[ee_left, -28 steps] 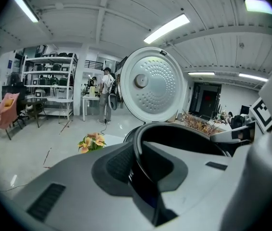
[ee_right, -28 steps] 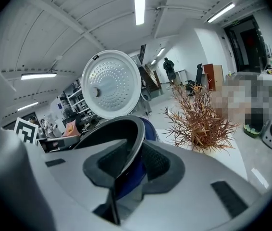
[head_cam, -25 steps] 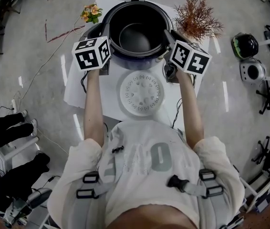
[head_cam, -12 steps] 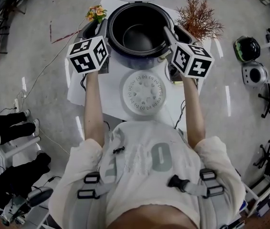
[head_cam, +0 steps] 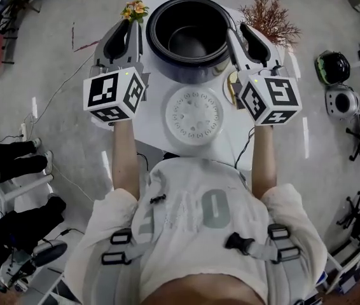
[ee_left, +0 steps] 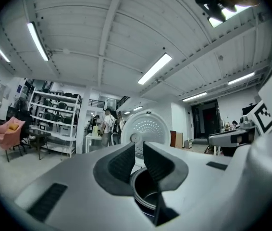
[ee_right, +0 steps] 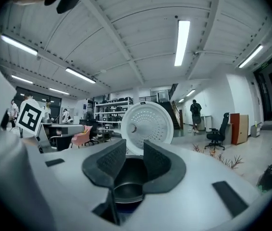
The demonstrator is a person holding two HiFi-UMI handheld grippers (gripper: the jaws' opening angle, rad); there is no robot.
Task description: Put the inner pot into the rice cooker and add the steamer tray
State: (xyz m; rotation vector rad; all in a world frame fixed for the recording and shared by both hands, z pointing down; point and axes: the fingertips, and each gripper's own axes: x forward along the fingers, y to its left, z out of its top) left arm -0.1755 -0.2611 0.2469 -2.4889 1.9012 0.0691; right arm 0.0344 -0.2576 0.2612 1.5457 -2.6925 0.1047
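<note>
My forearms reach straight ahead over the counter (head_cam: 153,131), each carrying a gripper held level, one on either side of the rice cooker (head_cam: 162,61). The left gripper (head_cam: 131,28) sits by the cooker's left flank and the right gripper (head_cam: 240,32) by its right flank, with their black-and-white marker cubes back near my wrists. The left gripper's ribbed dark pads have just been closing and now stand only a narrow slit apart with nothing between them. The right gripper's pads have also just been closing, leaving a somewhat wider gap, again empty. Through both gaps I see only the pot beyond. The inner pot (head_cam: 190,43) is seated in the cooker, a round, dark vessel with a smooth, faintly shiny bottom and a thin metallic rim. The round white lid (ee_right: 147,121) stands raised behind it, its inner face dotted with small holes. The steamer tray (head_cam: 194,113), a flat white perforated disc, lies on the counter just in front of the cooker, between my two arms and clear of both grippers. A small bunch of flowers (head_cam: 135,9) and a spray of reddish dried branches (head_cam: 269,19) crowd the counter's far corners, close beside each gripper. The counter's near edge lies close to my chest, with glossy pale floor (head_cam: 59,75) all around.
</note>
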